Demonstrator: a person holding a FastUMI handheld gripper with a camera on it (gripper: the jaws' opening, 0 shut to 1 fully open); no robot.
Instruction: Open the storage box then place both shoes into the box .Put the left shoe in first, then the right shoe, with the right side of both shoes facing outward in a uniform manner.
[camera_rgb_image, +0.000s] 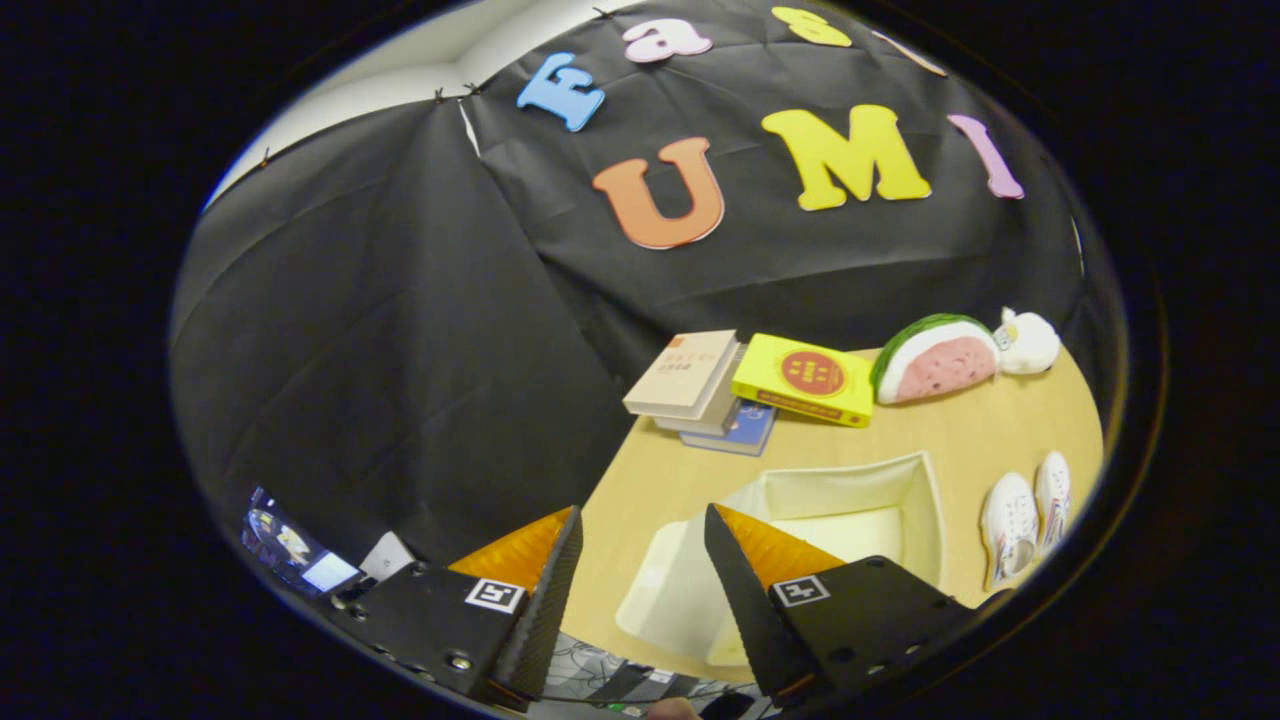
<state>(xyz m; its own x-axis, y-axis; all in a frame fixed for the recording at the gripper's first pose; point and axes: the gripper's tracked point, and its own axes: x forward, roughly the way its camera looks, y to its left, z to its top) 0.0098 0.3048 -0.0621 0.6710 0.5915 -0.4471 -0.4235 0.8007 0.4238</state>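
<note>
A cream storage box sits on the wooden table with its top open and its lid lying flat beside it, toward the fingers. Two white shoes lie side by side on the table to the right of the box. My gripper hovers above the table's near edge, open, with nothing between its fingers; the lid shows through the gap and just ahead of the right finger.
Beyond the box lie a stack of books and a yellow book. A watermelon-slice plush and a small white plush rest at the table's far side. Black cloth walls the booth. A lit screen sits low to the left.
</note>
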